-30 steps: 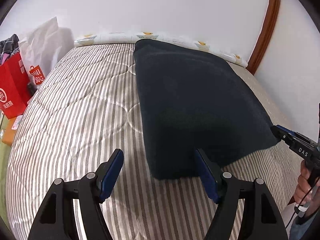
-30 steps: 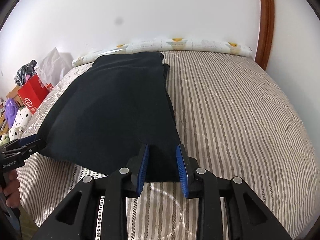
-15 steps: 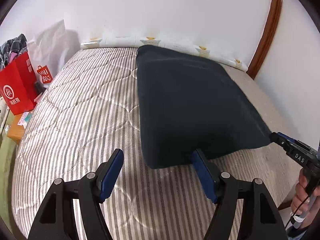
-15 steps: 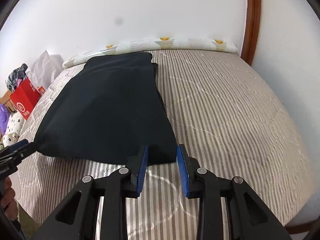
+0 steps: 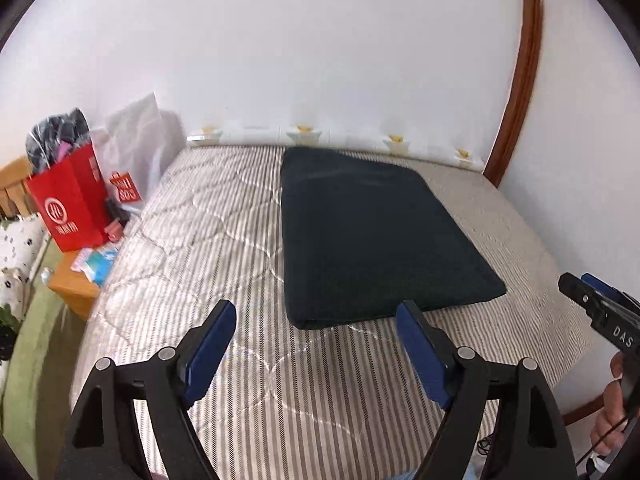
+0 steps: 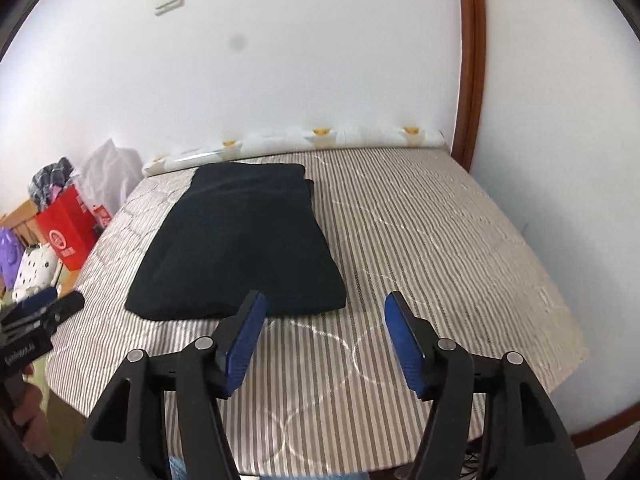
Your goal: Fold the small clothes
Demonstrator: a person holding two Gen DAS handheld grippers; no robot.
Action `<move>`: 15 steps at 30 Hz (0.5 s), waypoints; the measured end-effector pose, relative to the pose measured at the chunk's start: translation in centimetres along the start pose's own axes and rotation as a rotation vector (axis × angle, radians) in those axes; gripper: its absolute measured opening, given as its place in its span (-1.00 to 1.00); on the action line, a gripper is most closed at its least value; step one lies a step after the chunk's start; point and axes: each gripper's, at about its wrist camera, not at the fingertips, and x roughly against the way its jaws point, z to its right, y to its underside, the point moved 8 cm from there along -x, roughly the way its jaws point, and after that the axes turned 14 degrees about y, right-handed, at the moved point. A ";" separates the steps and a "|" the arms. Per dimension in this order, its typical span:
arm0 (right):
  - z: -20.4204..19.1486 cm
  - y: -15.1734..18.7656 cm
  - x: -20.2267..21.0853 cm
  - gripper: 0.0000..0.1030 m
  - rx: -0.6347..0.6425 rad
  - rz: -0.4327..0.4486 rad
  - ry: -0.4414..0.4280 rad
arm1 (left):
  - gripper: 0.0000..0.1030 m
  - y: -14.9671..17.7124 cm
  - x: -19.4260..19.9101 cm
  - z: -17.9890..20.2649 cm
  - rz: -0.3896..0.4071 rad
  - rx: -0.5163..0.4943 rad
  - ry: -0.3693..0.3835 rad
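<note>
A dark folded garment (image 5: 372, 236) lies flat on the striped mattress (image 5: 208, 240), a neat rectangle reaching toward the far wall. My left gripper (image 5: 316, 316) hovers above and short of its near edge, jaws opening wide with nothing between them. In the right wrist view the same garment (image 6: 240, 244) sits left of centre. My right gripper (image 6: 322, 306) is lifted clear of its near right corner, jaws opening and empty. Each gripper shows at the edge of the other's view: the right gripper (image 5: 592, 300) and the left gripper (image 6: 48, 304).
A red paper bag (image 5: 72, 204) and white plastic bags (image 5: 136, 140) stand left of the bed by a wooden side table (image 5: 76, 284). A rolled patterned sheet (image 6: 304, 142) lies along the wall. A wooden door frame (image 5: 520, 80) rises at the right.
My right gripper let go of the garment's near corner and opened. Both grippers pulled back and rose, so the garment looks smaller and farther. The left jaws widened slightly.
</note>
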 end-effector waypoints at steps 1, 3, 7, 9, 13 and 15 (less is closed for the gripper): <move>0.2 0.1 0.5 0.22 0.000 0.005 0.007 | 0.66 -0.1 0.7 0.3 0.012 -0.007 0.001; 0.6 0.4 1.6 0.52 -0.011 0.008 0.022 | 0.73 -0.2 1.8 0.7 0.030 -0.013 0.000; 1.4 0.6 3.8 0.85 -0.026 0.068 0.047 | 0.80 0.0 3.7 1.6 0.063 -0.033 -0.007; 1.9 0.7 4.5 0.95 -0.025 0.076 0.077 | 0.81 0.2 4.6 1.9 0.082 -0.033 -0.010; 2.5 1.0 5.3 0.97 -0.019 0.067 0.098 | 0.82 0.4 5.4 2.4 0.091 -0.034 0.001; 2.8 1.2 5.5 0.98 -0.010 0.065 0.106 | 0.82 0.5 5.7 2.6 0.097 -0.033 0.002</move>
